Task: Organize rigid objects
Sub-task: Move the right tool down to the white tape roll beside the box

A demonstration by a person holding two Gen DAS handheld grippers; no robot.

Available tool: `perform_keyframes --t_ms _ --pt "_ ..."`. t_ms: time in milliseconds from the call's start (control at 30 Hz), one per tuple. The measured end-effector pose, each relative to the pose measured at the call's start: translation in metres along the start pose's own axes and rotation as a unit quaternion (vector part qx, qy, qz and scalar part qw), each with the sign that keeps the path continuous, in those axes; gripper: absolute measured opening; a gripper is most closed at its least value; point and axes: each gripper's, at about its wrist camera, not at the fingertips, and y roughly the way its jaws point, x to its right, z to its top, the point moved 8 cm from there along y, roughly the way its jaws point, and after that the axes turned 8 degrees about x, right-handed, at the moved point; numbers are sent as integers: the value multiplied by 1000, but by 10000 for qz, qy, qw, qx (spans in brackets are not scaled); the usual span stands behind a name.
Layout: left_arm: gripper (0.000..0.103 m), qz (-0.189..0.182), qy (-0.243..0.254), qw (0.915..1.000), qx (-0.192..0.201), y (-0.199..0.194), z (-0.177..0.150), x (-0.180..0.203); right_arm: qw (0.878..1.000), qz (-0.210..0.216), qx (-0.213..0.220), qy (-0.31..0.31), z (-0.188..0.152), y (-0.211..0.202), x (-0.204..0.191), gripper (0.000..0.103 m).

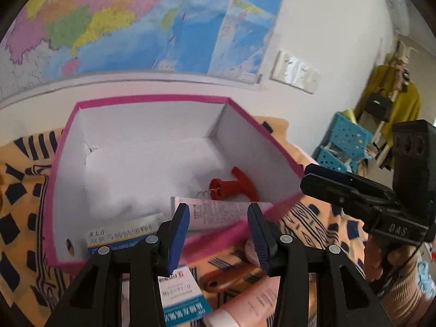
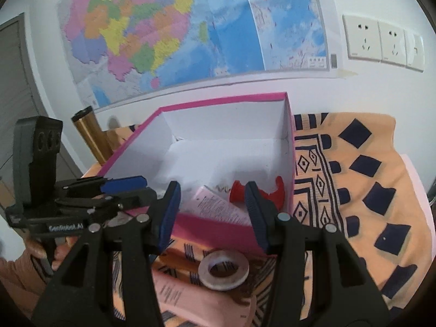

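From my left wrist camera, my left gripper (image 1: 218, 231) hangs over the near wall of the pink box (image 1: 272, 147), its jaws apart with nothing between them. The box is open, pink outside and white inside. In it lie a red plastic part (image 1: 234, 185) near the right wall, a pale pink tube (image 1: 218, 214) slanting against the near wall, and a white and blue carton (image 1: 122, 234) in the near left corner. Outside the box, just below my fingers, a second white and blue carton (image 1: 182, 297) and another pink tube (image 1: 250, 308) lie on the orange patterned cloth (image 1: 24, 218). My right gripper (image 1: 324, 179) shows at the right edge, beside the box's corner. Blue perforated baskets (image 1: 343, 141) stand further right, and a map (image 1: 136, 21) hangs on the wall behind. From my right wrist camera, my right gripper (image 2: 212, 212) also hovers at the near wall, jaws apart and empty. Between the fingers I see the pink tube (image 2: 220, 207) and the red part (image 2: 256, 190) inside the box (image 2: 212, 226). A pale flat ring (image 2: 223, 269) lies on the cloth (image 2: 381, 190) in front of the box, touching a pink tube (image 2: 190, 297) there. My left gripper (image 2: 122, 185) shows at the left, and wall sockets (image 2: 381, 43) at the upper right.
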Motion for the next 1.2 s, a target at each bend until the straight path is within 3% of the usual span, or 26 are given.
perform_keyframes --t_ms 233,467,767,1200 --pt "51 -400 183 9989 168 -27 -13 21 9995 -105 -297 -45 -32 -15 -1 52" --pt "52 -484 128 9985 -227 -14 -42 31 9959 -251 -838 230 -70 2 14 52" --pt "52 -605 -56 9960 -659 10 -66 40 9919 -321 -1177 349 -91 19 22 48" --pt "51 -738 -174 9926 -947 31 -75 49 9883 -379 -1390 499 -99 33 32 40"
